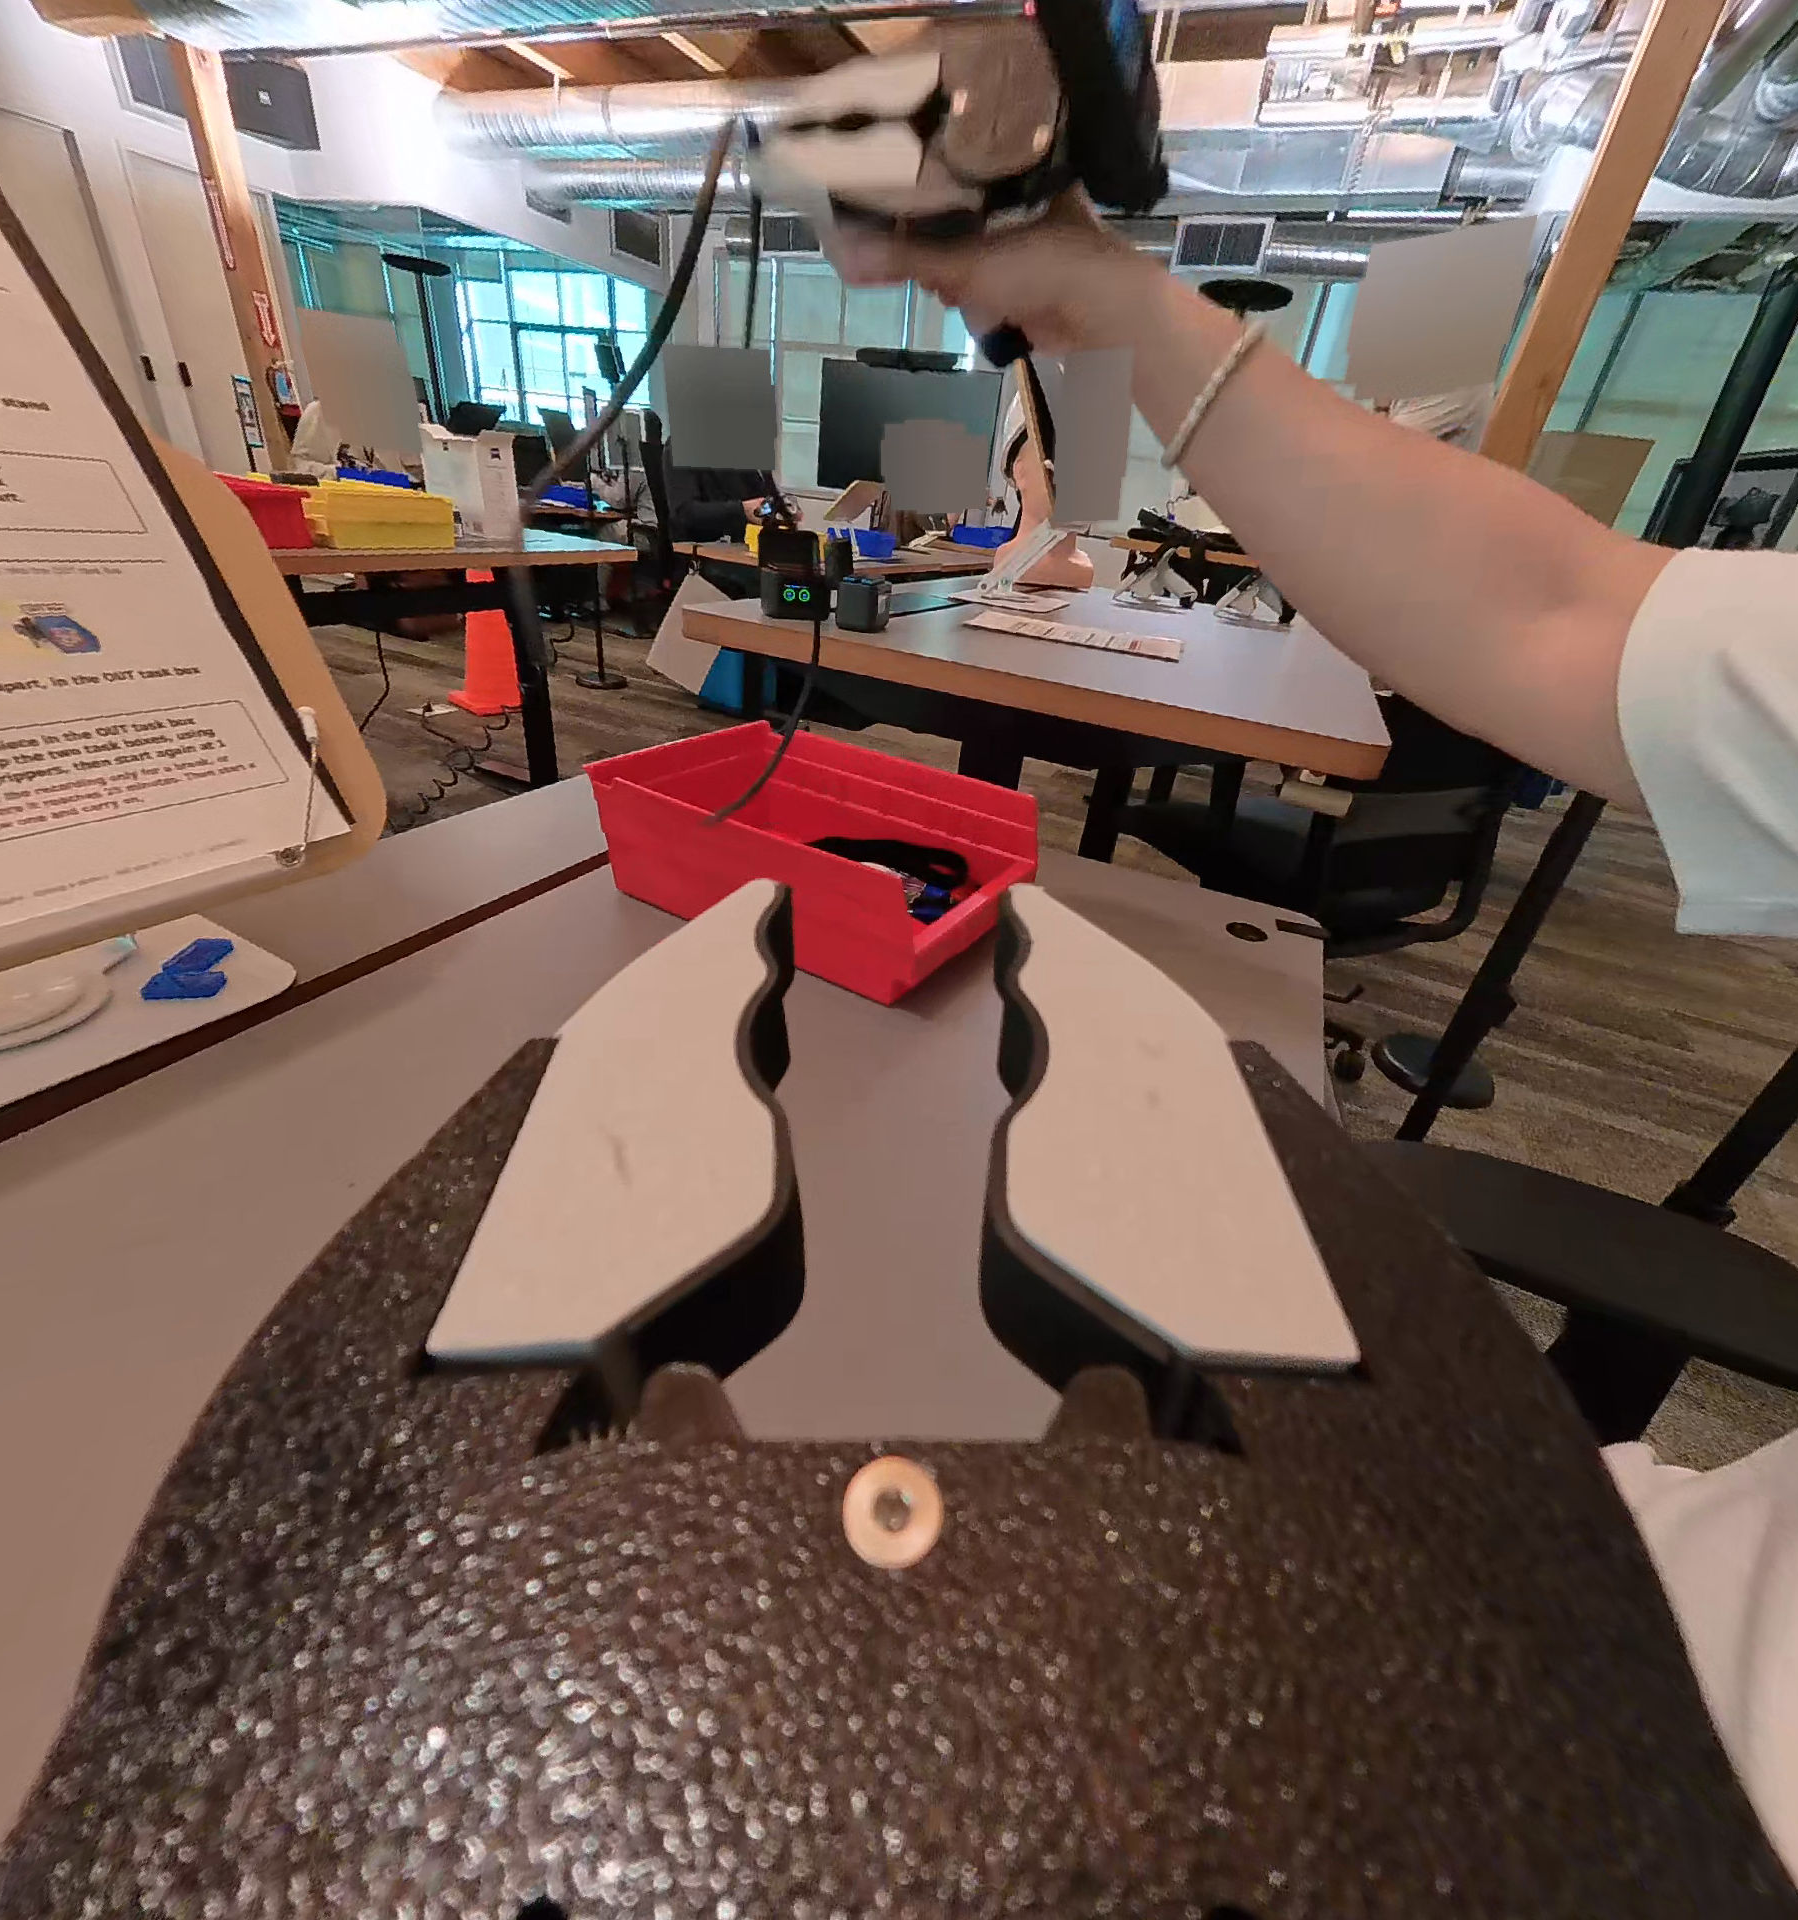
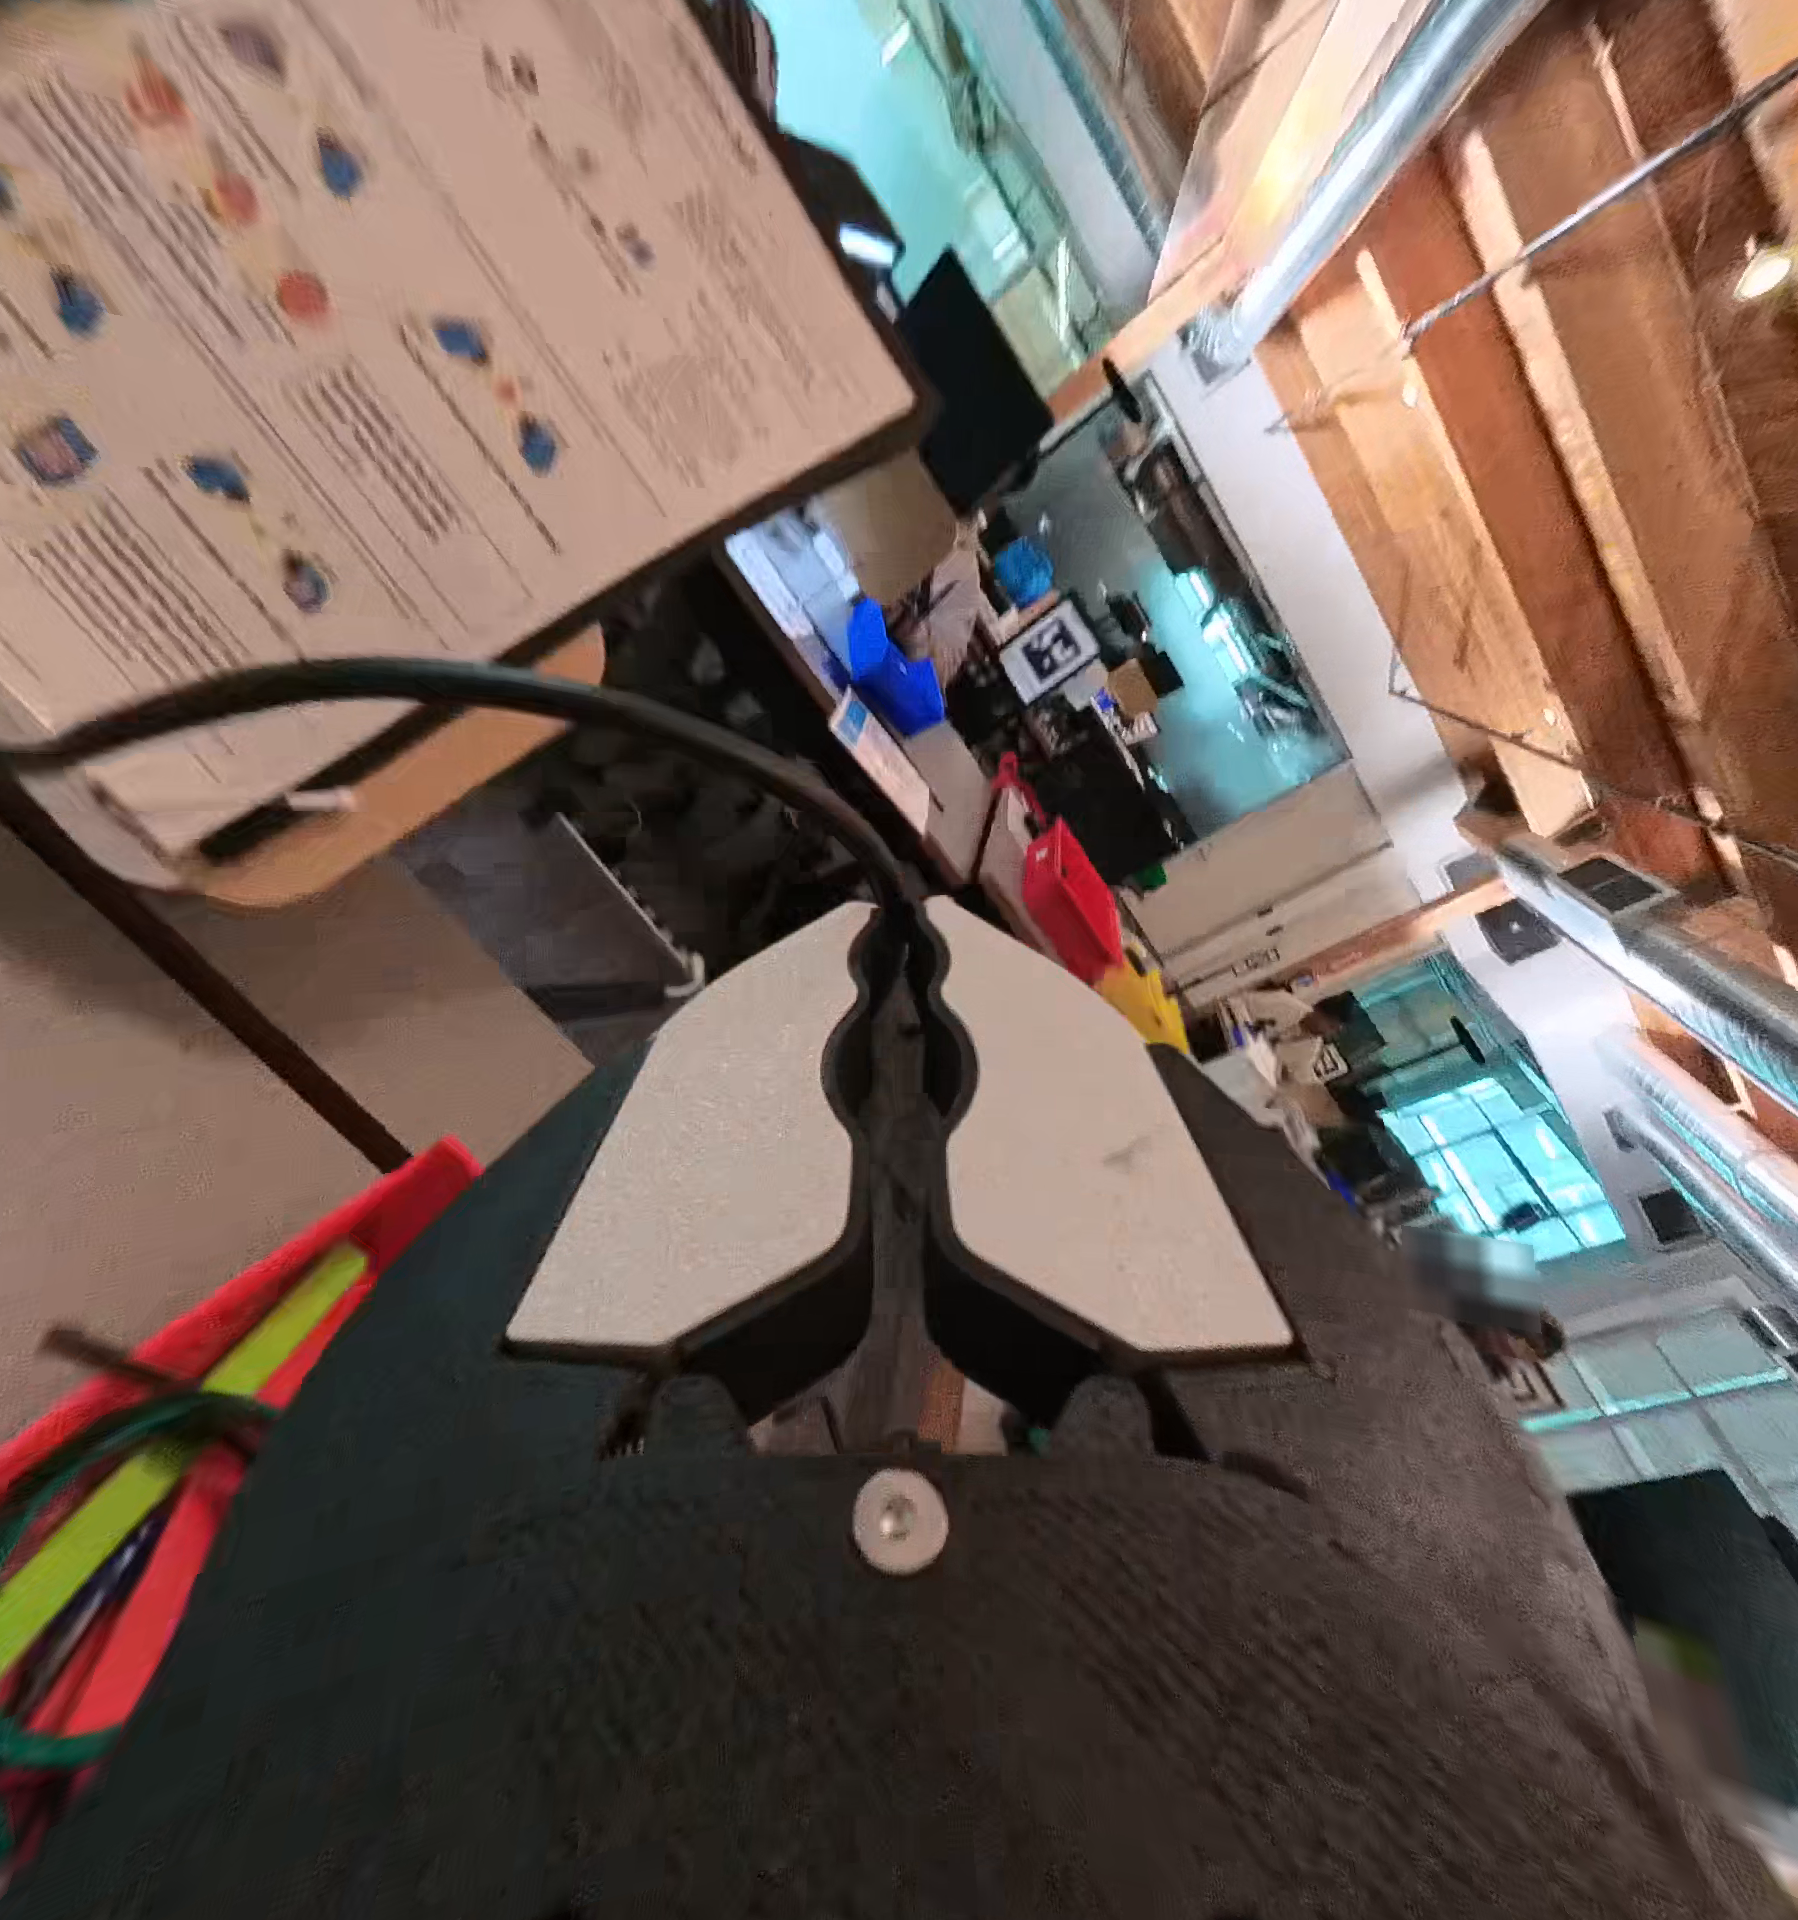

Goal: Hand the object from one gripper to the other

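Right gripper (image 2: 900, 920): raised high over the table (image 1: 251, 1195), fingers clamped on a black cable (image 2: 521, 691) pinched at the fingertips; the cable arcs away from the tips and hangs toward the red bin (image 1: 760, 831) at the table's far edge. Left gripper (image 1: 893, 909): fingers apart, holding nothing, low over the table and pointing at the bin.

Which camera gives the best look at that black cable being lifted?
The left wrist view: the black cable hangs from the raised right gripper down into the red bin. The right wrist view shows only a short curve leaving its closed fingertips.
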The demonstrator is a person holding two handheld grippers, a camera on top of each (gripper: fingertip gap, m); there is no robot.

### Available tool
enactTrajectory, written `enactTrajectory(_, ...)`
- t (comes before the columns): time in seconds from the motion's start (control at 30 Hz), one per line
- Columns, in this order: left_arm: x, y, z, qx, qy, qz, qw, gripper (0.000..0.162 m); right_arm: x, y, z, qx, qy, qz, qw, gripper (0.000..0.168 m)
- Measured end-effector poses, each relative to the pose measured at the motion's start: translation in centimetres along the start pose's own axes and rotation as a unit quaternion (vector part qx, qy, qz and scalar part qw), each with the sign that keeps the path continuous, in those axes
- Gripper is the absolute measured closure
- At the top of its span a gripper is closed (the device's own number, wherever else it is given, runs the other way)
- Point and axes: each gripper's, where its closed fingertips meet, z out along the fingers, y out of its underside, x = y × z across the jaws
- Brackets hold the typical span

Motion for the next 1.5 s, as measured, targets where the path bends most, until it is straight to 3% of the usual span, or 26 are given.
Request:
enactTrajectory(0.03,-0.2,-0.1,-0.2,0.001,-0.002,0.000,1.000,0.127,-0.5,2.3,0.6,-0.037,0.005,-0.019,0.999,0.165)
enactTrajectory(0.13,-0.7,-0.3,-0.7,0.006,-0.010,-0.004,1.000,0.129,-2.2,7.7,1.5,-0.100,0.009,-0.051,0.994,0.164)
enactTrajectory(0.27,-1.2,-0.6,-1.3,0.016,-0.014,-0.010,1.000,0.132,-2.7,12.6,1.9,-0.159,0.028,-0.002,0.987,0.165)
enactTrajectory(0.47,-1.6,-0.6,-1.5,0.022,-0.014,-0.021,0.999,0.134,0.1,15.5,1.1,-0.171,0.069,0.157,0.970,0.165)
enactTrajectory(0.67,-1.5,-0.2,-1.1,0.014,-0.011,-0.021,1.000,0.134,2.2,16.4,0.0,-0.172,0.082,0.193,0.963,0.165)
enactTrajectory(0.93,-1.2,-0.3,-1.1,0.010,-0.009,-0.012,1.000,0.135,-9.1,21.6,1.0,-0.285,-0.096,0.142,0.943,0.163)
enactTrajectory(1.0,-1.6,0.0,-1.2,0.006,-0.011,-0.016,1.000,0.135,-13.3,23.2,0.4,-0.340,-0.164,0.140,0.915,0.131)
enactTrajectory(1.07,-2.2,0.4,-1.4,0.000,-0.016,-0.025,1.000,0.135,-15.1,23.9,0.3,-0.367,-0.170,0.124,0.906,0.123)
enactTrajectory(1.2,-5.0,0.5,-3.6,-0.025,-0.077,-0.005,0.997,0.134,-18.3,20.9,-0.2,-0.331,-0.158,0.162,0.916,0.083)
enactTrajectory(1.3,-9.3,0.6,-7.3,-0.039,-0.197,0.021,0.979,0.134,-21.4,14.5,-1.2,-0.184,-0.172,0.243,0.937,0.080)
enactTrajectory(1.4,-14.3,2.5,-11.9,-0.097,-0.328,0.002,0.940,0.125,-25.3,9.3,-3.4,-0.063,-0.205,0.273,0.938,0.079)
enactTrajectory(1.5,-17.9,3.9,-16.1,-0.141,-0.420,-0.019,0.896,0.111,-29.7,7.9,-5.1,-0.038,-0.240,0.267,0.933,0.078)
